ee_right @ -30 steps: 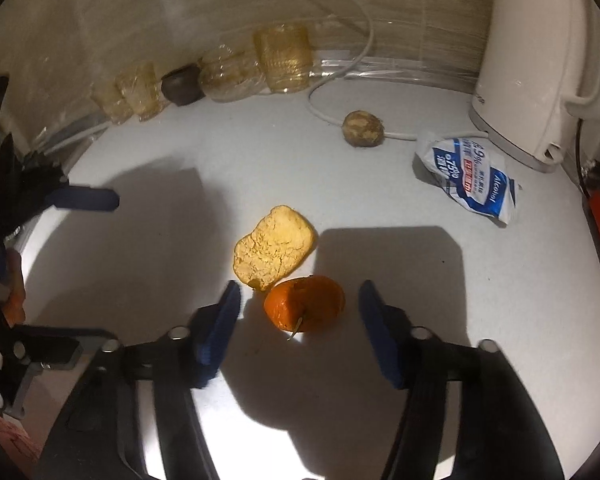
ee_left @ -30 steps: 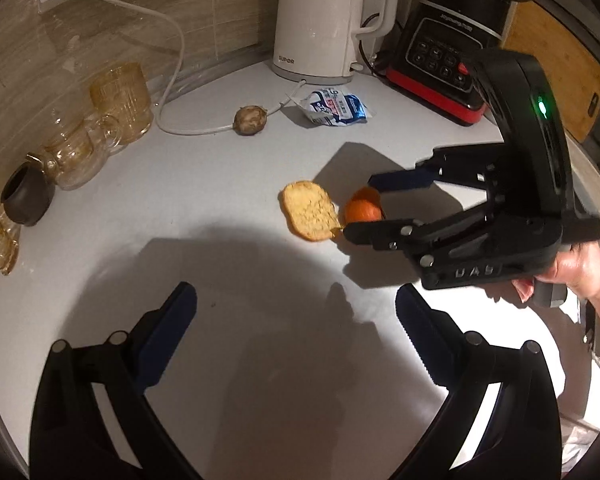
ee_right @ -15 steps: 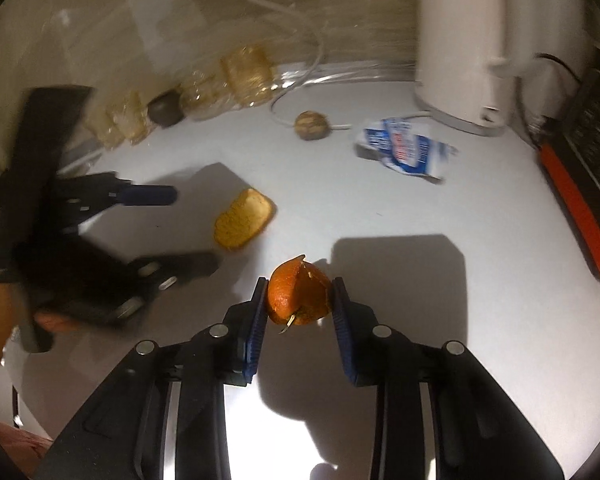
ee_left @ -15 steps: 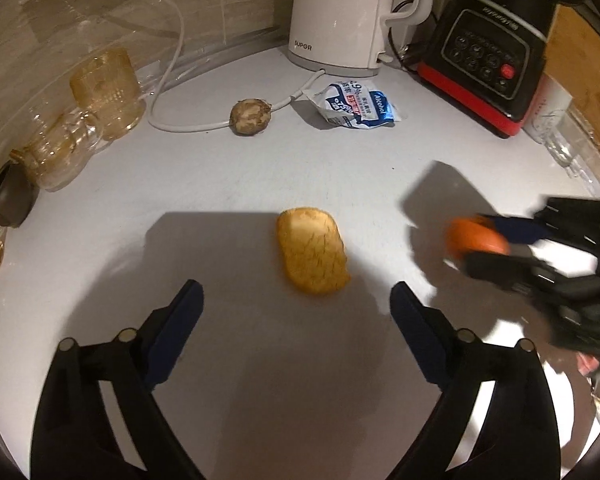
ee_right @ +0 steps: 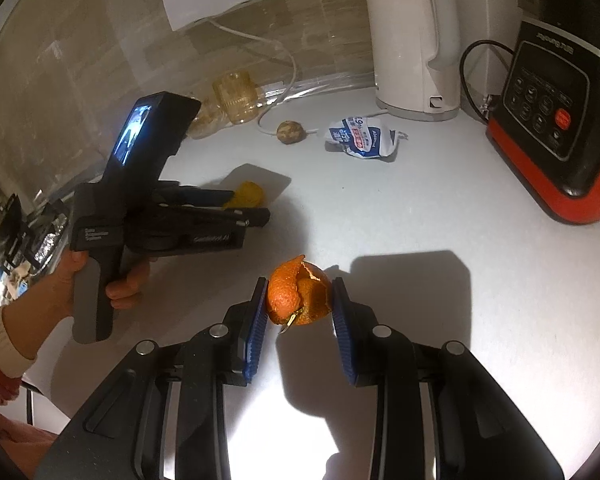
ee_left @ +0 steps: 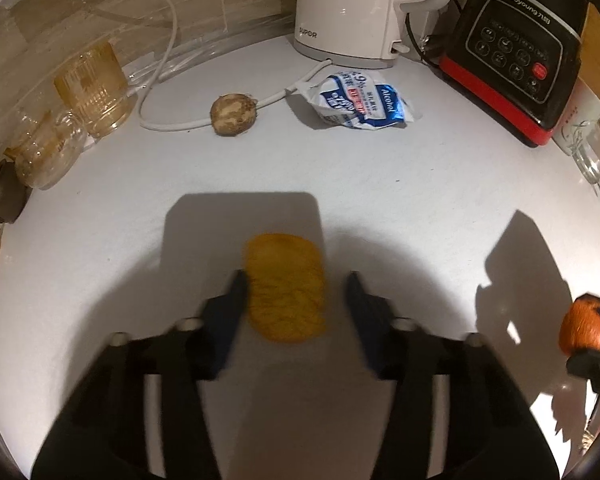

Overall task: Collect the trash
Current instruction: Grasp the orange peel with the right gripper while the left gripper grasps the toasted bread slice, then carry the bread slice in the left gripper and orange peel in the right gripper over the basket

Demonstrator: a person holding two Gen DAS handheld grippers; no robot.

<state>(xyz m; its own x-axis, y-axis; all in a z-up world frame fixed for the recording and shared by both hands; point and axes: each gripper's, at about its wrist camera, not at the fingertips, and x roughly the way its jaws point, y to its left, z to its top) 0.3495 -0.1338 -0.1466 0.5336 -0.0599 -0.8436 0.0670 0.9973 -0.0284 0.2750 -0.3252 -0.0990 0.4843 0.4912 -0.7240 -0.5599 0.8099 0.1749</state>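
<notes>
While the right gripper [ee_right: 300,300] clamps the orange peel [ee_right: 298,298], the left gripper [ee_left: 296,300], jaws parted around the bread [ee_left: 286,286], should close gently to avoid crumbling.

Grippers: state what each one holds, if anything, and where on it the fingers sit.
Right gripper: orange peel, pinched at opposite sides. Left gripper: nothing held; its fingers straddle the bread.

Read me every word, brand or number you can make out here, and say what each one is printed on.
"SUPOR": base of the white kettle.
"Joyoung": top edge of the black and red appliance; the code after it is unclear.
"Alcohol": blue and white packet; its other print is too small.
Lettering on the left gripper body: too blurred.
</notes>
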